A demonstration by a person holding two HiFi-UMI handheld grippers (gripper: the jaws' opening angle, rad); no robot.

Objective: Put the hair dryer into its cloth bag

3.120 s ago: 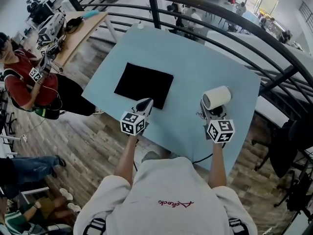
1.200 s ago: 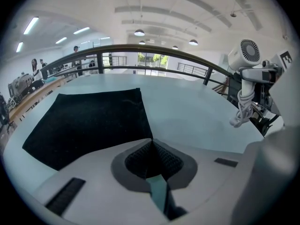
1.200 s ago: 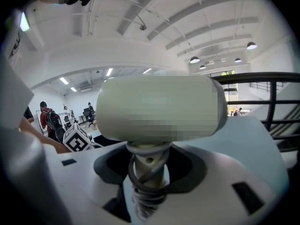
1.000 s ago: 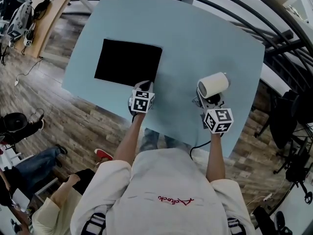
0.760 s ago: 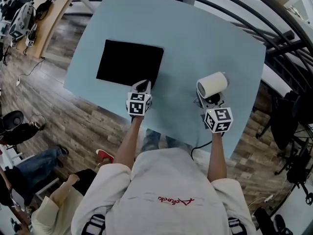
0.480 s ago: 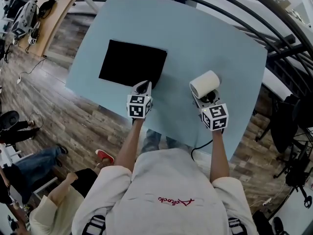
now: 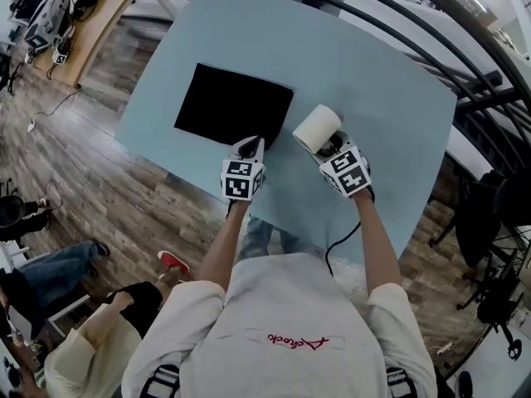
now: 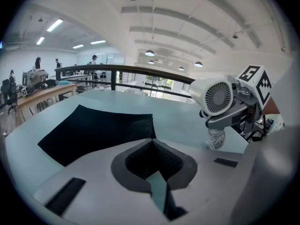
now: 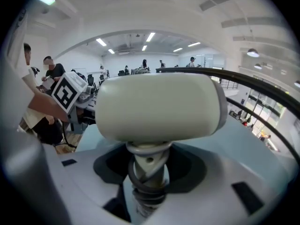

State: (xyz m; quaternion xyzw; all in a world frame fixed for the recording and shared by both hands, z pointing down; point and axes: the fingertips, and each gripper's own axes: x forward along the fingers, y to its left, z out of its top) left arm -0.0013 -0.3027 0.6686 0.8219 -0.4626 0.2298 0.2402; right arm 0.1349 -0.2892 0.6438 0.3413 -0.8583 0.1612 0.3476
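The black cloth bag (image 7: 232, 106) lies flat on the light blue table (image 7: 373, 81). My left gripper (image 7: 247, 148) is at the bag's near right corner, jaws closed on the cloth there; in the left gripper view (image 8: 152, 146) the dark fabric (image 8: 93, 130) runs up into the pads. The cream hair dryer (image 7: 318, 128) stands above the table just right of the bag, barrel pointing at it. My right gripper (image 7: 333, 149) is shut on its cord-wrapped handle (image 9: 147, 177), with the barrel (image 9: 157, 108) across the top. The left gripper view shows the dryer (image 8: 216, 97) from its grille end.
The dryer's black cable (image 7: 344, 237) hangs off the near table edge. A curved black railing (image 8: 140, 69) runs behind the table. Wooden floor and a seated person (image 7: 83, 363) lie to the left, a cluttered desk (image 7: 75, 15) farther back.
The right gripper has carried the hair dryer left, close to the bag's right edge, and turned it. The left gripper has risen slightly at the bag's corner.
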